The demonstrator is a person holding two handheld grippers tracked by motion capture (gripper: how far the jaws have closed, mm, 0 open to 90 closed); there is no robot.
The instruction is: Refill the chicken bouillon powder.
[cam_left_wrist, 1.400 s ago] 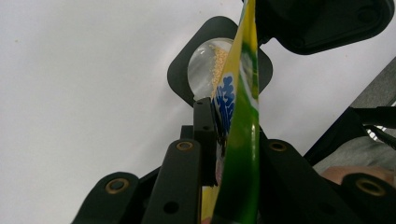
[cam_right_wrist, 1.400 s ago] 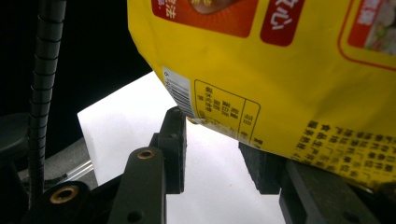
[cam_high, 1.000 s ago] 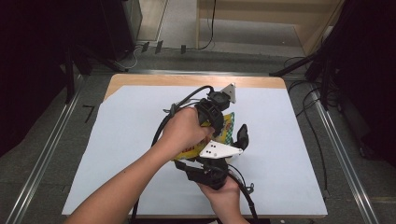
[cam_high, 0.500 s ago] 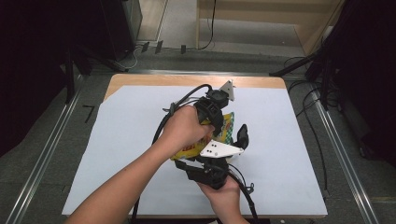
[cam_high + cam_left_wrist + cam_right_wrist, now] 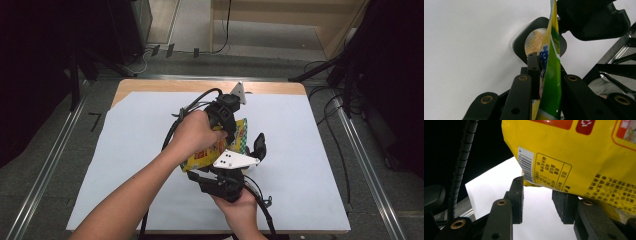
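A yellow and green snack packet (image 5: 241,134) hangs between both grippers above the white sheet. My left gripper (image 5: 546,65) is shut on the packet's (image 5: 551,75) thin edge, and it reaches in from the far side under the left hand (image 5: 197,132). Beyond the jaws a small black dish (image 5: 520,47) with pale grains sits on the sheet. My right gripper (image 5: 537,192) comes from the near side, with the barcode corner of the packet (image 5: 579,157) wedged between its fingertips (image 5: 517,187). In the high view the right gripper (image 5: 245,152) sits under its white three-cornered plate.
The white sheet (image 5: 310,165) covers most of a wooden table (image 5: 150,86). Black cables (image 5: 192,102) loop off the left gripper, and another cable (image 5: 262,210) trails toward the near edge. Metal rails (image 5: 367,165) run along both sides of the table.
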